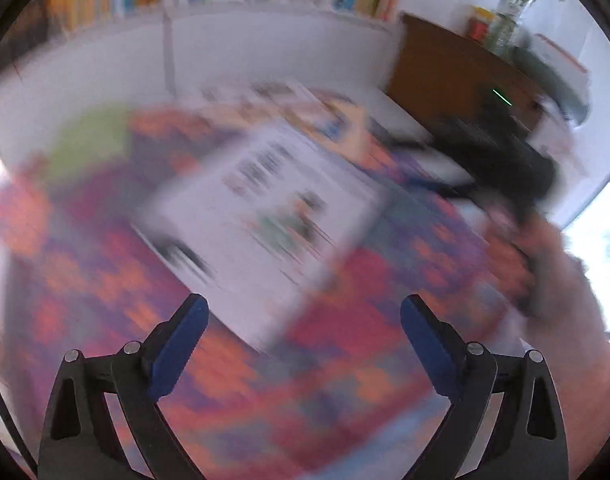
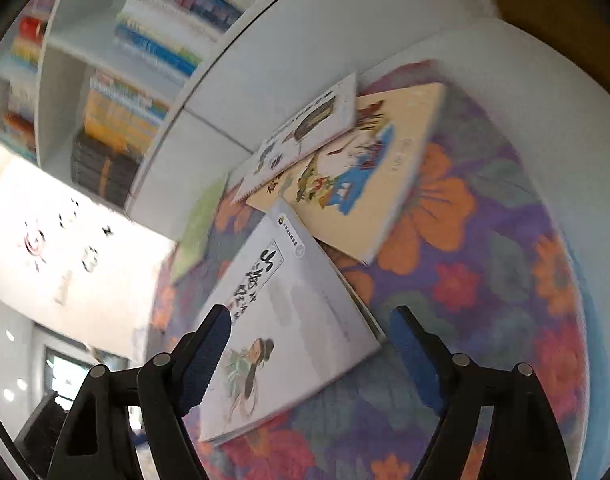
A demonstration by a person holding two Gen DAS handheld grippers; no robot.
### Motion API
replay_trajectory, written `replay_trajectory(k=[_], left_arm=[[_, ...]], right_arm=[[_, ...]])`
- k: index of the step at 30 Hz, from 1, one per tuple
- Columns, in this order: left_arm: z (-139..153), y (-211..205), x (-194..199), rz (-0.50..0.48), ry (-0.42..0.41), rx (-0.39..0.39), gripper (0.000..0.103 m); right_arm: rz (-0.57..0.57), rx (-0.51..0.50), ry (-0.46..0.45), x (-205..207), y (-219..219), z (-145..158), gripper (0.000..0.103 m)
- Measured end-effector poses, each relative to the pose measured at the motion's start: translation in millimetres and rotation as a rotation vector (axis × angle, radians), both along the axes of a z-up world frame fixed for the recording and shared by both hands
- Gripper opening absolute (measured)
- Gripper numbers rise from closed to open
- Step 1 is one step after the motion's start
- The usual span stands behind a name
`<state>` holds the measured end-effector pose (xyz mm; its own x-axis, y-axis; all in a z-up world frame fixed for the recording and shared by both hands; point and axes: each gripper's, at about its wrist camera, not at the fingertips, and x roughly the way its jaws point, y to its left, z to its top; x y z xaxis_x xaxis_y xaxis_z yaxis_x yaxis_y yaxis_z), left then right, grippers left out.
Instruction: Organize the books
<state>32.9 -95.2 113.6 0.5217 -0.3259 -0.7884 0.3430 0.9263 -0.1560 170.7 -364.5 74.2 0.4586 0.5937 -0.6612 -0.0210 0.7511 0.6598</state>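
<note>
Filled bookshelves (image 2: 145,92) back a flower-patterned cloth (image 2: 485,280) where three books lie loose and overlapping: a white book (image 2: 297,320) nearest, a cream picture book (image 2: 365,176) behind it, a thin white booklet (image 2: 305,132) on top. Both the left gripper (image 1: 303,332) and right gripper (image 2: 311,344) hang spread wide and empty above the white book, so sorting looks barely begun, with every book left to gather.

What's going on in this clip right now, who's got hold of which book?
Nobody holds a book yet. Three books lie on the floral tablecloth: a white book with a drawn figure nearest, a cream picture book behind it, and a thin white book overlapping that one. The right gripper hangs open over the nearest book. The left gripper is open too; its view is badly blurred.
</note>
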Motion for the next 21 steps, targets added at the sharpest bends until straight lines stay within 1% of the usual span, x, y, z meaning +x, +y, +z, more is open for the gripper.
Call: replay_trajectory(k=[1,2,3,4,5,6,7,10,12,13,14,15,16,17,18,19,20,21], left_arm=[[4,6,10,0.020,-0.040,0.034,0.097],[6,10,32,0.032,-0.099,0.093,0.097],[4,11,46,0.032,-0.123,0.130,0.097],[-1,12,68,0.027,-0.142,0.170,0.097],[-8,12,86,0.026,-0.152,0.208,0.097],[-20,13,106,0.031,-0.141,0.238,0.097],[-30,15,119,0.029,-0.111,0.251,0.097],[-58,17,143,0.006,-0.004,0.226,0.097],[-70,20,152,0.004,0.062,0.182,0.097],[-74,25,152,-0.005,0.095,0.107,0.097],[-78,27,152,-0.019,0.145,0.040,0.097],[-81,29,151,-0.025,0.176,0.000,0.097],[-78,26,143,-0.038,0.154,0.019,0.098],[-79,22,138,-0.063,0.159,0.039,0.099],[-77,18,127,-0.082,0.145,0.070,0.099],[-77,16,118,-0.088,0.141,0.081,0.099],[-77,16,108,-0.097,0.155,0.079,0.099],[-78,17,96,-0.111,0.184,0.057,0.098]], right_arm=[[-0.001,0.005,0.006,-9,-3,0,0.081],[-0.003,0.004,0.016,-16,-2,0,0.081],[0.000,0.002,0.030,-23,1,-1,0.081],[0.027,0.017,0.063,-33,10,-5,0.081],[0.054,0.039,0.089,-39,19,-9,0.081],[0.076,0.065,0.112,-46,25,-14,0.081],[0.088,0.085,0.132,-53,36,-18,0.081],[0.085,0.052,0.122,-61,54,-18,0.081],[0.079,0.003,0.091,-60,63,-15,0.081],[0.078,-0.017,0.085,-54,65,-14,0.081],[0.079,-0.021,0.087,-48,68,-15,0.081],[0.073,-0.022,0.096,-41,69,-16,0.081],[0.068,-0.020,0.101,-41,65,-20,0.081],[0.065,-0.016,0.107,-33,66,-21,0.081],[0.064,-0.026,0.111,-25,67,-20,0.082],[0.062,-0.042,0.120,-22,68,-20,0.082],[0.059,-0.061,0.125,-15,70,-19,0.082],[0.062,-0.067,0.123,-12,71,-19,0.082]])
